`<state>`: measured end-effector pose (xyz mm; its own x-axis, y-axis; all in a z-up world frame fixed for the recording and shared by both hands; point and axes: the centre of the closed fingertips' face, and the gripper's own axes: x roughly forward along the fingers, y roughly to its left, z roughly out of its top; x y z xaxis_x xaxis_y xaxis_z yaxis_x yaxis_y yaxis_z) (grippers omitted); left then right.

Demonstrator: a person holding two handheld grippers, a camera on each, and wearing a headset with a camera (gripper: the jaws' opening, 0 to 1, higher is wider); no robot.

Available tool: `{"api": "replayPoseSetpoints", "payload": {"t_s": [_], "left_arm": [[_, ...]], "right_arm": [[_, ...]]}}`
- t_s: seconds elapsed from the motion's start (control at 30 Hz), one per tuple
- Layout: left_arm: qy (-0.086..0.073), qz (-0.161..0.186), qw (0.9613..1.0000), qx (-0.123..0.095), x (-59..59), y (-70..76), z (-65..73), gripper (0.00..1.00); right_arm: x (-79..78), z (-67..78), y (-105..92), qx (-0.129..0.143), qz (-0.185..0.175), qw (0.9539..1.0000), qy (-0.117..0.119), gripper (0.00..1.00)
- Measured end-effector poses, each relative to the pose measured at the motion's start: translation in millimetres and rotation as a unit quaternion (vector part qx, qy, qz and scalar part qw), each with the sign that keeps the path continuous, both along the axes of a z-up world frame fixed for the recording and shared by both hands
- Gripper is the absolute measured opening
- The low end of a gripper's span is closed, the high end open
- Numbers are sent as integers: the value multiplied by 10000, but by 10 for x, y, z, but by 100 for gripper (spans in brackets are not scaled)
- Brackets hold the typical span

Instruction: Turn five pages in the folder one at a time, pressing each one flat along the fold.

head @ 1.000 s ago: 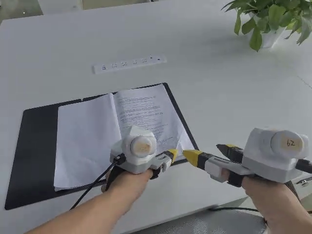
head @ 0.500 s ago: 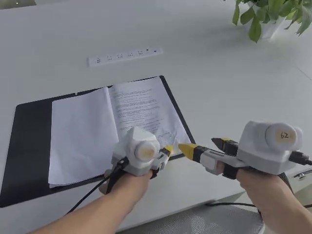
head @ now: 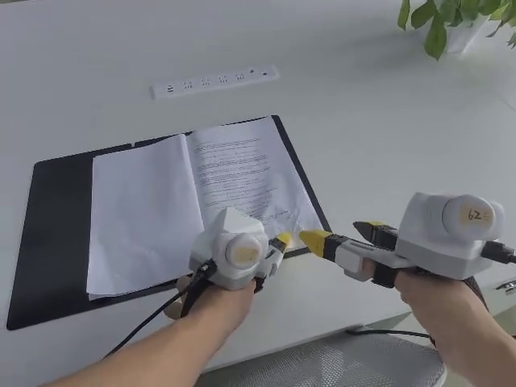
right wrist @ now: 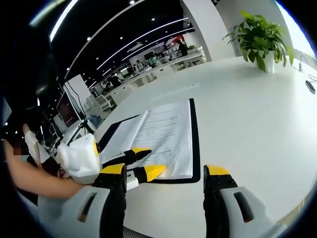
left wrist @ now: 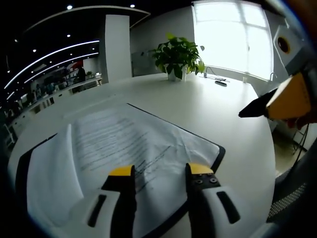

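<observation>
The open folder [head: 36, 266] lies mid-frame on the table [head: 387, 121], its fold [head: 193, 185] running top to bottom; the left hand-held gripper [head: 279, 244] — jaws apart — sits at the lower right corner of the printed page [head: 242, 173], nearer than the right hand-held gripper [head: 343, 234], also parted, just beside it.

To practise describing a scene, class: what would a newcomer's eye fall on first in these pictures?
The open black folder in the middle of the white table, its printed page facing up. At its near right corner are the left gripper and right gripper, yellow-tipped, jaws open. Beyond lie a white power strip and, far right, a potted plant.
</observation>
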<state>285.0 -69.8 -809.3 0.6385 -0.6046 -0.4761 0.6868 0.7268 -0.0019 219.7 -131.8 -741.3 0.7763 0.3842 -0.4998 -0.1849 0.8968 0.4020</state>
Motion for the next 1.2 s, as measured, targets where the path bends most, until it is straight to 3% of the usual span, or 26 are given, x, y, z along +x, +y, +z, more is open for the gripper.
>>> {"api": "replayPoseSetpoints", "payload": {"t_s": [0.43, 0.6, 0.7, 0.83, 0.97, 1.2], "left_arm": [[-63, 101, 9999, -71, 30, 60, 23, 26], [-130, 125, 9998, 53, 71, 95, 21, 18], [-143, 259, 9995, 137, 121, 139, 11, 8], [-118, 235, 9996, 129, 131, 138, 12, 6], [-49, 333, 9994, 53, 136, 139, 9, 5], [-58, 337, 9994, 66, 137, 137, 10, 5]], "right_arm": [[8, -73, 8, -37, 63, 9999, 91, 61], [19, -86, 11, -35, 77, 9999, 95, 61], [24, -100, 21, -41, 103, 9999, 114, 60], [36, -112, 29, -40, 139, 9998, 117, 60], [96, -131, 58, -18, 225, 9997, 61, 53], [226, -258, 126, 180, 301, 9992, 188, 40]]}}
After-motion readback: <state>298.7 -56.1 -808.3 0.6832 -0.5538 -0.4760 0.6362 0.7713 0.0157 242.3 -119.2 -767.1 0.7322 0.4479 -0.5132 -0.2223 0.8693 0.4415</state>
